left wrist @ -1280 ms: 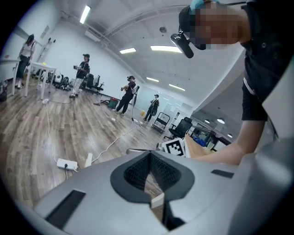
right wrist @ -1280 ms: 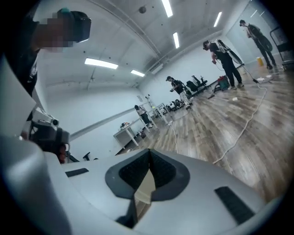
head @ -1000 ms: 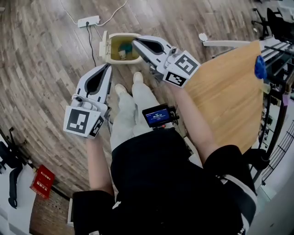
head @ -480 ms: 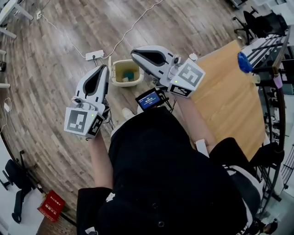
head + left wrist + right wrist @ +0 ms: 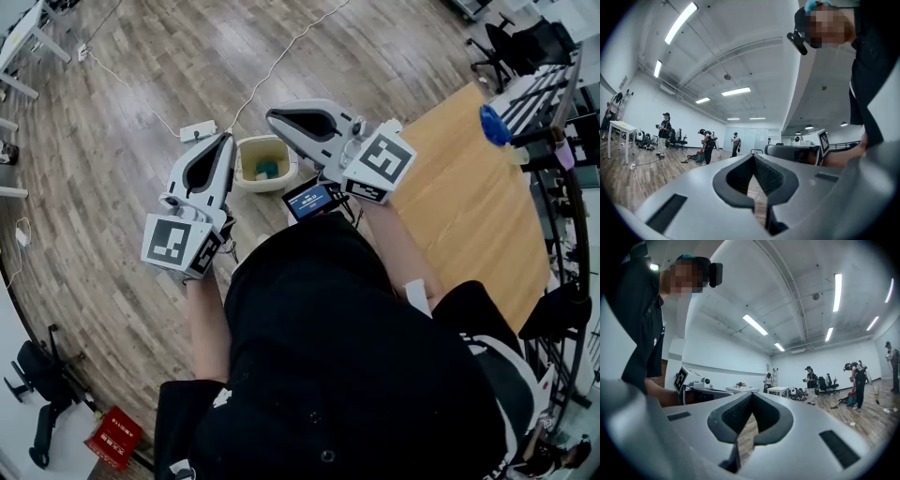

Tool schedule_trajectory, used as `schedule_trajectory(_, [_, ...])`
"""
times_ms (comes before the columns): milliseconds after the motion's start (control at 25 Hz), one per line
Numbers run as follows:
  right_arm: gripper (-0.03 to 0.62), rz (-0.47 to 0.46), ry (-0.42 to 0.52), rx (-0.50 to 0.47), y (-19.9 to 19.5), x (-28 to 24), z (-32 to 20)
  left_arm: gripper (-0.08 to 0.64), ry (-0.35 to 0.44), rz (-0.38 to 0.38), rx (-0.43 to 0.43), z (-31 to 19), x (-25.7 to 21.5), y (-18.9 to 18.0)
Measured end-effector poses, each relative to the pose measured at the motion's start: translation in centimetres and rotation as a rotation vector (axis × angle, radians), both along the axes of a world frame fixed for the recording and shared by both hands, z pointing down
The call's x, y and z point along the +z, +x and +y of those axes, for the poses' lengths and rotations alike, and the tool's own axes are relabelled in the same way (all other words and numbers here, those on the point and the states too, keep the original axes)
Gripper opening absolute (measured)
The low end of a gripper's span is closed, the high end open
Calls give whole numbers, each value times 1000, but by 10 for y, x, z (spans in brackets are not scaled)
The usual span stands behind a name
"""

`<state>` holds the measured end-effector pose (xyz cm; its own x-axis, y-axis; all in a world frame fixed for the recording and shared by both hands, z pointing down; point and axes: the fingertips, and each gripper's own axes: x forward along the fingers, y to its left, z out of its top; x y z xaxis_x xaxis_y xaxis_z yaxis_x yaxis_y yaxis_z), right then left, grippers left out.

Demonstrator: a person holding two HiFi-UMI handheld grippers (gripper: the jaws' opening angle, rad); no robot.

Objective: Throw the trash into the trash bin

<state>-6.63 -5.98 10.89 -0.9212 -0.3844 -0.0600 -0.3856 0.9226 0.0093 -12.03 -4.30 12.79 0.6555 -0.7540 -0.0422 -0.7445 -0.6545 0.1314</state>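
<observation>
Teal trash (image 5: 269,170) lies at the bottom of the beige trash bin (image 5: 251,185) on the wooden floor, and we take that to mean the task's thing is already where it belongs. A second ago we were bent low over the bin, with the right gripper (image 5: 273,115) reaching just above its mouth. Since then both grippers have come up and away and we have straightened, so in the head view the bin now looks smaller and farther off, between the two grippers. The left gripper (image 5: 224,141) is clenched on nothing: its jaws meet at the tip, with only floor showing through the gap behind them. The right gripper is clenched and empty in the same way. In our judgement the throw is done and we hold nothing more to drop. Counting what we see: one trash bin and one teal piece plainly visible inside it, though anything else in there is too small for us to tell. There are also two grippers, one wooden desk (image 5: 469,216) to our right, one white power strip (image 5: 197,130) on the floor to the left of the bin, and one small screen (image 5: 310,200) at our chest. Four other people (image 5: 664,133) stand far off across the room in the left gripper view.
</observation>
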Motion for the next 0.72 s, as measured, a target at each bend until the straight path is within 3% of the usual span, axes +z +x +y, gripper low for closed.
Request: schedule_trajectory(720, [-2,25,11,17,-23,10,17,5,-15,-1,7,9,8,-20])
